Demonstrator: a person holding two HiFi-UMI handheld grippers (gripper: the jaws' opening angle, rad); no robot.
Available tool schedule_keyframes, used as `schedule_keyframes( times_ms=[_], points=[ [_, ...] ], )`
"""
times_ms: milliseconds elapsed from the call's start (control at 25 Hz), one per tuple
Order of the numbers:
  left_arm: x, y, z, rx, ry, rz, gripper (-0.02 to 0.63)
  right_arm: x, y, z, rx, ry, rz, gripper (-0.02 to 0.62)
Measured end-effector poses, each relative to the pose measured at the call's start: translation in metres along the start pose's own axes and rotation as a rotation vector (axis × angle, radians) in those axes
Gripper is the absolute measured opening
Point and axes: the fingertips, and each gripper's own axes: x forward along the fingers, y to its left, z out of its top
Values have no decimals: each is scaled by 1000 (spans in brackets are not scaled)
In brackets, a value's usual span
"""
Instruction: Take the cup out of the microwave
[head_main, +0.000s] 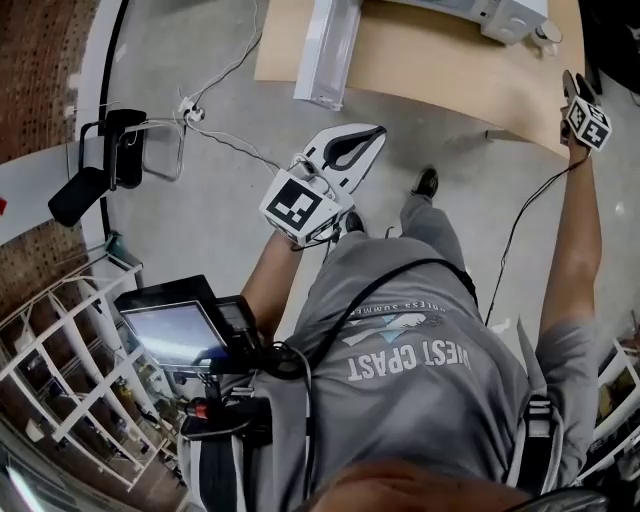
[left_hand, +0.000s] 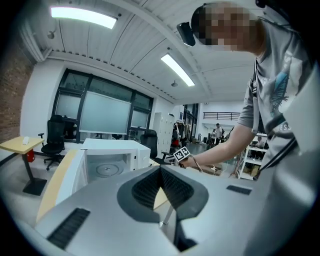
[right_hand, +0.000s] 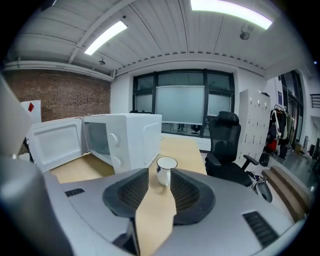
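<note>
A white cup with a dark rim stands upright on the wooden table, just right of the white microwave. In the right gripper view the cup shows through the gap of my right gripper, which is open with its pads clear of the cup. The microwave door hangs open, and the cavity shows only its turntable. My left gripper is shut on nothing and held back from the table. In the head view the left gripper is over the floor, and the right gripper is at the table's edge near the cup.
A black office chair stands right of the table. Cables run across the grey floor, and a black stand sits at the left. White shelving is close behind me. People stand far off in the room.
</note>
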Motion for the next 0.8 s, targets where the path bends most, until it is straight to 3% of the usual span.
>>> schedule_keyframes(
  times_ms=[320,800],
  points=[
    [-99,-14,10,42,-74,-41,43,-123,83,53,-53,-119,-21,121],
    [-253,-44,-8,117,-189,-36,43,-334,260,132,-133,-435,42,120]
  ],
)
